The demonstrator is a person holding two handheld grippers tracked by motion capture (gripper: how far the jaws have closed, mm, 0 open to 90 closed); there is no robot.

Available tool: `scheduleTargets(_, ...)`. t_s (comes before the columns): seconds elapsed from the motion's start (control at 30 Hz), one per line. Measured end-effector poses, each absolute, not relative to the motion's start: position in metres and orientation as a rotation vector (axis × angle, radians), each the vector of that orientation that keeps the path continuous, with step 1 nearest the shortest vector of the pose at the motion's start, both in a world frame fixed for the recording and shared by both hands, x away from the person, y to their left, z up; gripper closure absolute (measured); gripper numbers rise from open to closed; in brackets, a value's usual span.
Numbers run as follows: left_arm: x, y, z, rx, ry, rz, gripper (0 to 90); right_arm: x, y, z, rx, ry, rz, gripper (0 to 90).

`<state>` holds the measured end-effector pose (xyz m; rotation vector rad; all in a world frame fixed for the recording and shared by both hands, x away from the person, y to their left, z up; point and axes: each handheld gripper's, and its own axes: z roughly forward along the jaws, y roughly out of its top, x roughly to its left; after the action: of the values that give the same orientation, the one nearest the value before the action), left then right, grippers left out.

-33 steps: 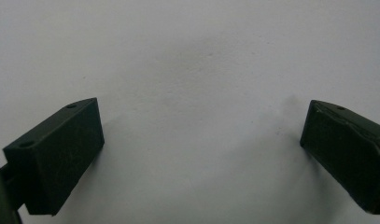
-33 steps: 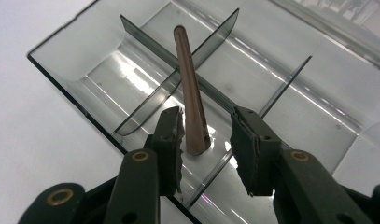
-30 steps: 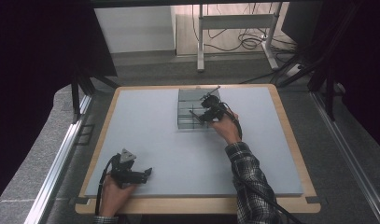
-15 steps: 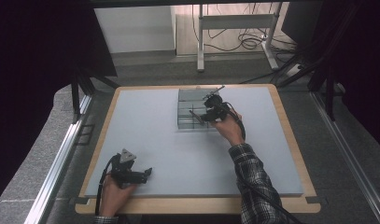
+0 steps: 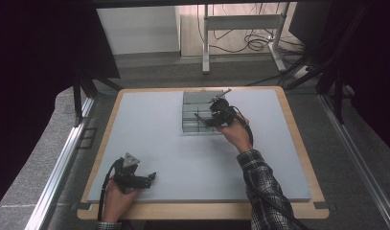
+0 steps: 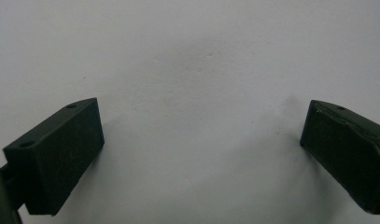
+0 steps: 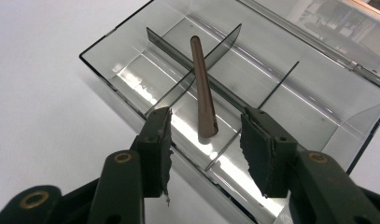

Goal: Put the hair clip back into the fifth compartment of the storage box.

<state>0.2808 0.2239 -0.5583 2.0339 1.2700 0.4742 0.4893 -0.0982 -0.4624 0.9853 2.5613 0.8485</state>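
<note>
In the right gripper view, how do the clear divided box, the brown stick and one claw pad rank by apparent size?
1. Clear divided box, largest.
2. Brown stick and the claw pad: unsure, because the pad is nearer the camera and looks enlarged.

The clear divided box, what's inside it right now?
Inside the clear divided box lies one brown stick, leaning across the dividers. The right gripper, its jaws just opened, covers part of the near compartments, so those can't be fully checked.
</note>
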Motion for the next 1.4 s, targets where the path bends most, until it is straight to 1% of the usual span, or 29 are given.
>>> scheduleTargets(0.2, 0.281, 0.224, -0.558, 2.034, 1.27, 0.474, 0.0, 0.485, -0.098, -0.46, 0.964, 2.563, 0.857, 49.2)
scheduleTargets(0.97, 0.281, 0.224, -0.558, 2.033, 1.27, 0.475, 0.0, 0.467, -0.107, -0.453, 0.93, 2.556, 0.863, 32.6)
scheduleTargets(1.4, 0.281, 0.224, -0.558, 2.031, 1.271, 0.475, 0.0, 0.456, -0.113, -0.451, 0.925, 2.545, 0.867, 24.9)
